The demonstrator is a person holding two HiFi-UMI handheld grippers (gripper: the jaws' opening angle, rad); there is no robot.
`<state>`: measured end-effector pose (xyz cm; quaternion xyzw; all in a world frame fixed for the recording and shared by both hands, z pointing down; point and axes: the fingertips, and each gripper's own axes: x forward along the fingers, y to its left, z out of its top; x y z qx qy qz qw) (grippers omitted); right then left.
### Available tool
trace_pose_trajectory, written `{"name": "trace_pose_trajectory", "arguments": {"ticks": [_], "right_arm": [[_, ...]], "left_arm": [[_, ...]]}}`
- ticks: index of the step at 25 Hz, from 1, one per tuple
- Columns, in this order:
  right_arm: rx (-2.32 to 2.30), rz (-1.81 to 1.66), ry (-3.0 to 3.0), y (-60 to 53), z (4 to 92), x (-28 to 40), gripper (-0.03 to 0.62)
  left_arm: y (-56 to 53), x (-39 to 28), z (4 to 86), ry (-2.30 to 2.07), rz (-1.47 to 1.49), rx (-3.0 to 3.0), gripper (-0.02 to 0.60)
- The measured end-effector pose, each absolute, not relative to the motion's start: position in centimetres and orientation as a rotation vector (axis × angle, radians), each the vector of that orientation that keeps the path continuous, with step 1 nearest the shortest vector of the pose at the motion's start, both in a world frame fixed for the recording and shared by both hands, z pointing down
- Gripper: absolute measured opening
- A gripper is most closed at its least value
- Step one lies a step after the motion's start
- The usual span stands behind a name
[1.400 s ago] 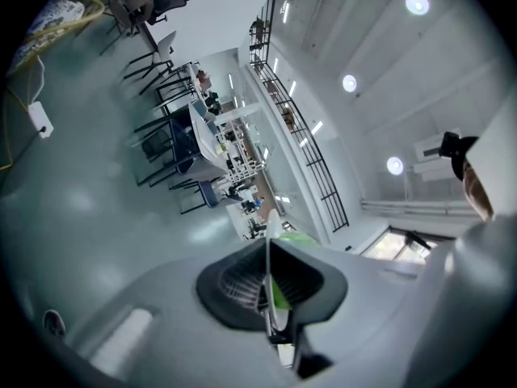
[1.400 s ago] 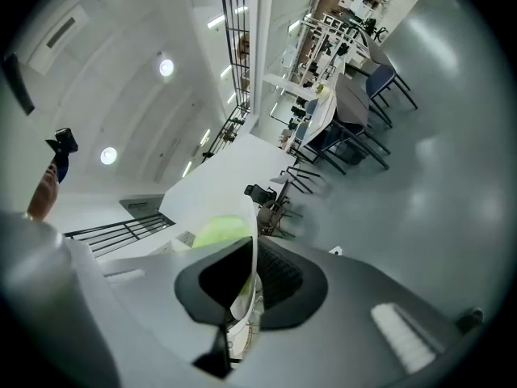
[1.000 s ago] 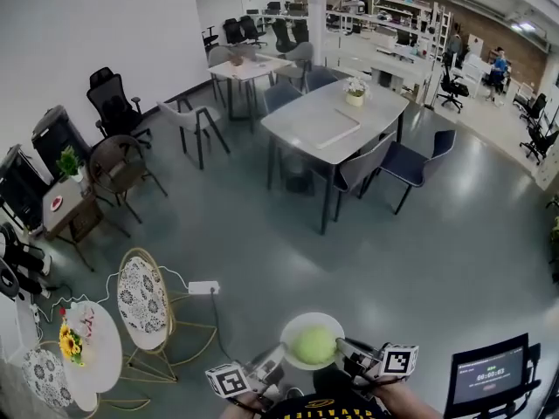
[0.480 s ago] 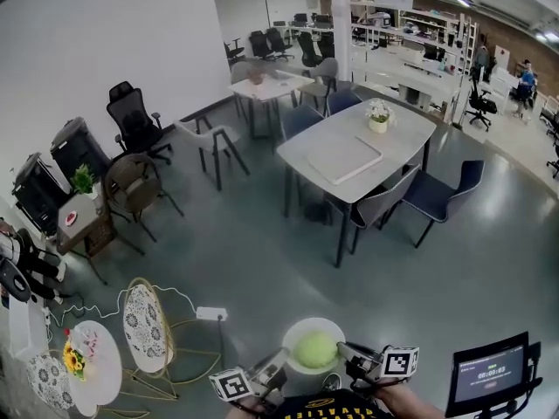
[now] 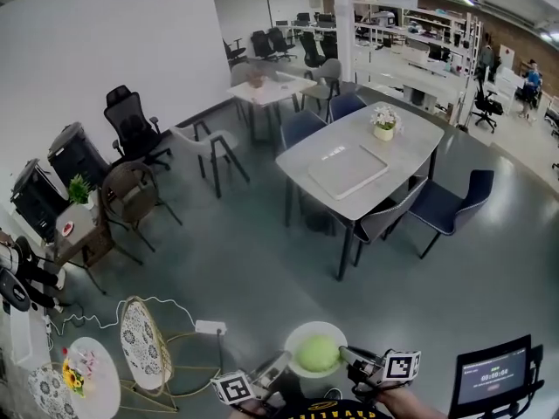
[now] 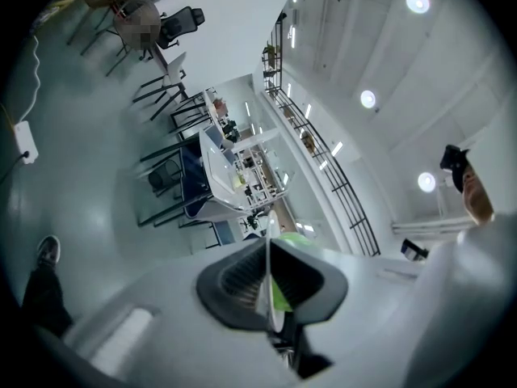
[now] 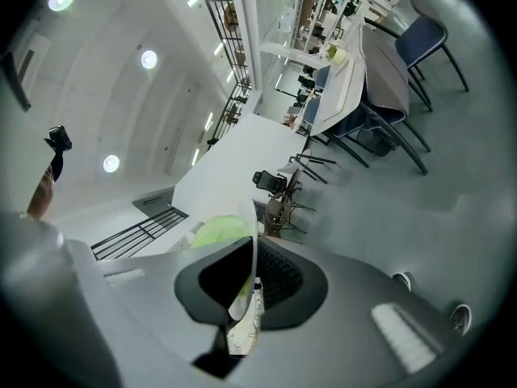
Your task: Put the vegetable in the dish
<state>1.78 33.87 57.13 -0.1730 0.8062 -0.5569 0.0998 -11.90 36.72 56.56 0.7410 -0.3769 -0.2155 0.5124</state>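
A round white dish (image 5: 313, 327) is held up in the air over the grey floor (image 5: 262, 269), gripped from both sides. The left gripper (image 5: 281, 362) is clamped shut on the dish's left rim. The right gripper (image 5: 349, 354) is clamped shut on the right rim. A pale green round vegetable (image 5: 318, 353) is seen lying in the dish, between the two grippers.

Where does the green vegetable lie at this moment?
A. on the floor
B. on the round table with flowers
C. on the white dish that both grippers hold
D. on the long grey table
C: the green vegetable sits on the white dish, and the left gripper and right gripper each clamp its rim.
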Motion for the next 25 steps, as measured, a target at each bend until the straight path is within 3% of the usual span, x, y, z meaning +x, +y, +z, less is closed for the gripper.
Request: {"name": "trace_pose_trajectory", "arguments": {"ticks": [5,20,25], "right_arm": [[-0.592,-1.635,2.357,29.2,56.8,0.0,0.023],[-0.720,-1.581,2.277,14.6,56.0,-14.2,0.025],[-0.747,-1.595,2.259,11.6,56.0,-14.8,0.025]], "left_arm": [[31.3,-13.9,56.3,-0.850,-0.477,1.807,0.012],[15.1,-28.1,55.9,-0.724,-0.397,1.832,0.012],[11.6,-28.4,56.1,-0.675,-0.386,1.843,0.014]]}}
